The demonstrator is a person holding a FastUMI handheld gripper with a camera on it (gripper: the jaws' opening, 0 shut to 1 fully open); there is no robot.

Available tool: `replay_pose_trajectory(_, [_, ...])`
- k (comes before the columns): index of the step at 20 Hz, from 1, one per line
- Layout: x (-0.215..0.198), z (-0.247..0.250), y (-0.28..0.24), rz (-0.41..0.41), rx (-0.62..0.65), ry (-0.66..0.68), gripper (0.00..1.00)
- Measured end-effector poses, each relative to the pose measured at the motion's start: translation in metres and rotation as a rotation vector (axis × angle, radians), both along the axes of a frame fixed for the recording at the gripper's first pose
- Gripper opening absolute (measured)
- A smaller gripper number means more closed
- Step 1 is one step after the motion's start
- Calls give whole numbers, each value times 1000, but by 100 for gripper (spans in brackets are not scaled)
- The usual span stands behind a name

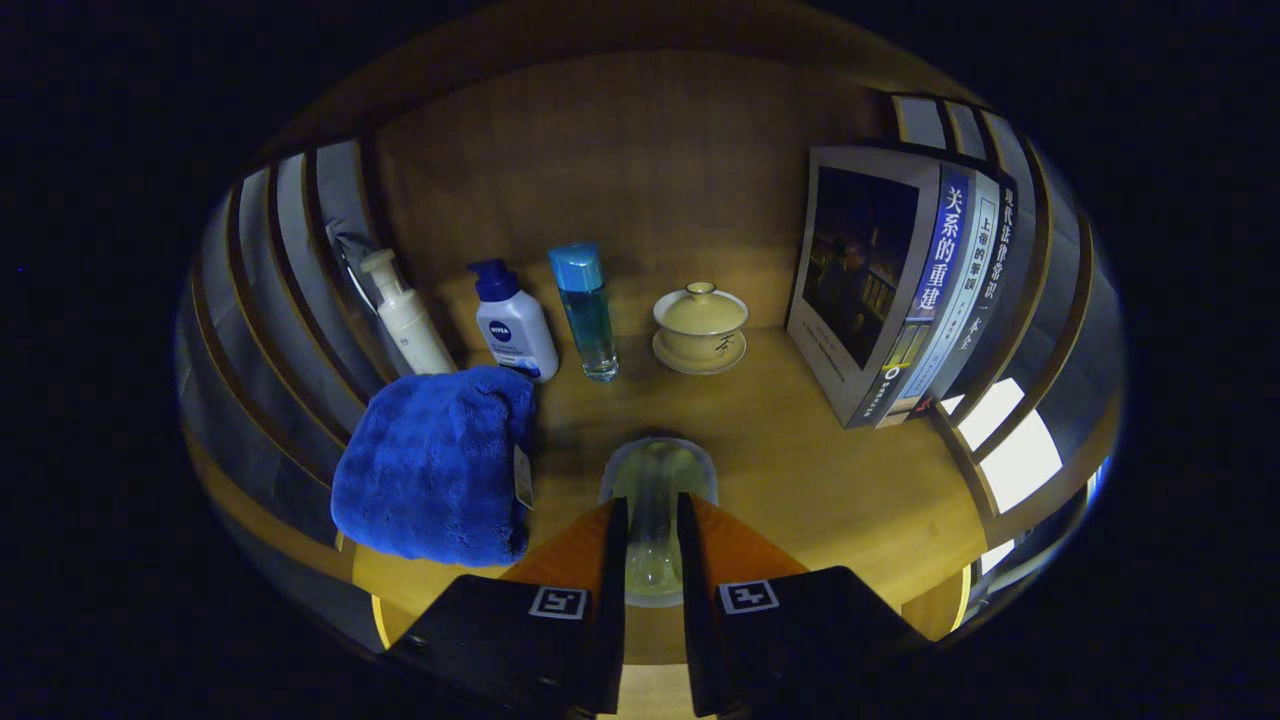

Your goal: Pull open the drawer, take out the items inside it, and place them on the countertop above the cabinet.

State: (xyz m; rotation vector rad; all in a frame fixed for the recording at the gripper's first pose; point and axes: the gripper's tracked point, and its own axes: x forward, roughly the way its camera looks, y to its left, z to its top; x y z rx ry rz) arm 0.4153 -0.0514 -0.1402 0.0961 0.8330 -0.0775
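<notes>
Two fingers of the gripper [650, 540] pinch a clear glass [655, 500] low at centre, over the bench [800, 470]. Left lies a blue towel [435, 465]; farther back stand bottles [515, 325], a lidded cup [700, 325] and books [900, 280].

A home-like shelf nook: a warm wooden countertop [800, 450] carrying a white pump lotion bottle [515, 328], a cream lidded ceramic teacup [700, 325], upright paperback books [905, 290] and a folded blue plush towel [435, 465].
</notes>
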Motion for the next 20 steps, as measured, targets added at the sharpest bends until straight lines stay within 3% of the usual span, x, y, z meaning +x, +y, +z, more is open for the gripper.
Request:
replay_pose_trajectory(2, [-2, 1, 3, 4, 8, -2, 43])
replay_pose_trajectory(6, [-3, 1, 4, 2, -4, -14, 74])
replay_pose_trajectory(11, [-7, 5, 8, 14, -13, -23, 98])
replay_pose_trajectory(20, [-53, 58, 28, 30, 14, -211, 100])
